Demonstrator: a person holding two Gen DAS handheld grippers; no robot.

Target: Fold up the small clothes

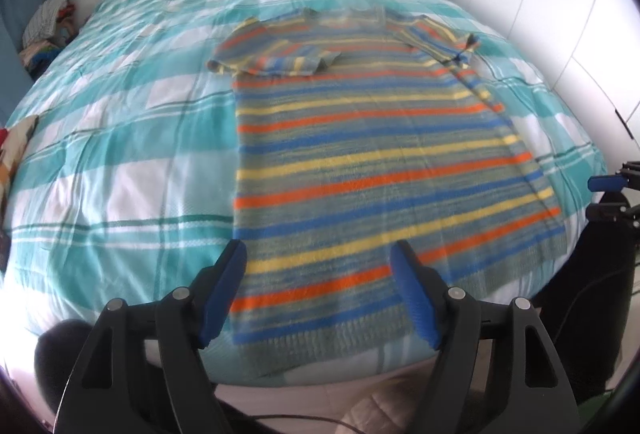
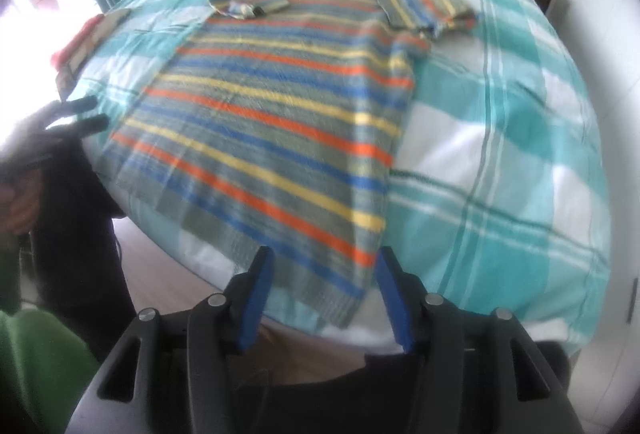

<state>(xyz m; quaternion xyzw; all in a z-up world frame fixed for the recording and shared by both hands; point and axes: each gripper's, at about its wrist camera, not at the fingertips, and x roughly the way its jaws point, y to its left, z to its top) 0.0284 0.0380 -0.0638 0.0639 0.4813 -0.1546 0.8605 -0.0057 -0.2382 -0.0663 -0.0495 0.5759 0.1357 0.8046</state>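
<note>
With the striped sweater (image 1: pixel 372 162) flat on the bed (image 1: pixel 120 162), sleeves tucked in, both grippers, left gripper (image 1: pixel 318 290) and right gripper (image 2: pixel 322 294), hover open-fingered at its hem: pinch both corners evenly, then fold upward.

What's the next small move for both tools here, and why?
Probably lower both tools onto the bottom hem of the striped sweater and close. Both sleeves look already folded in, the left tool and right tool hover open at the hem corners, gripping nothing.
</note>
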